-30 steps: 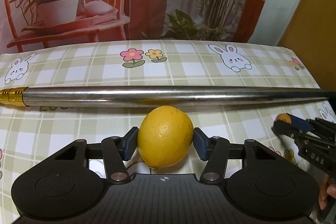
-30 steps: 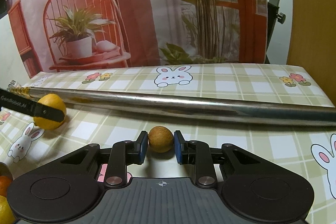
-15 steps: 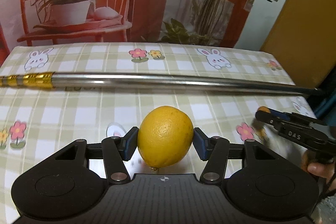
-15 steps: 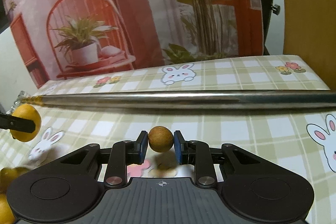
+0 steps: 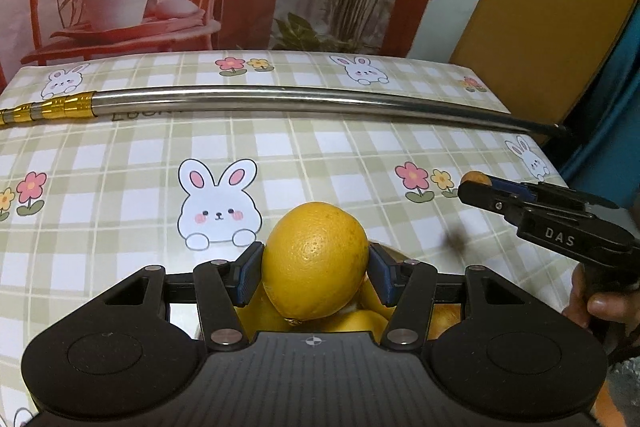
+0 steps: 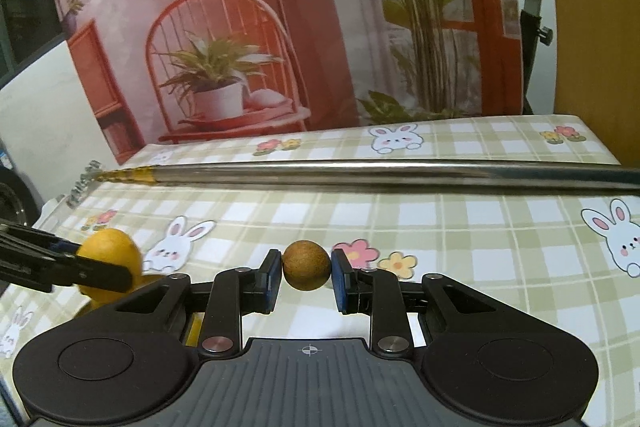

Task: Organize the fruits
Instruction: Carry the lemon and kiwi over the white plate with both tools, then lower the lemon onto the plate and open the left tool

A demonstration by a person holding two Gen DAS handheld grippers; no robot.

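I hold a large yellow-orange citrus fruit [image 5: 315, 261], dimpled and oval, clamped at its sides above more yellow fruit [image 5: 368, 315] lying near me. To its right, a small round brown fruit [image 6: 307, 265] hangs pinched above the cloth.

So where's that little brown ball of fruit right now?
The small brown fruit is pinched in the right hand-held gripper, above the checked tablecloth, nearer than the long metal pole.

A long metal rod [image 5: 304, 99] bars the tablecloth's [image 5: 120, 163] far side.
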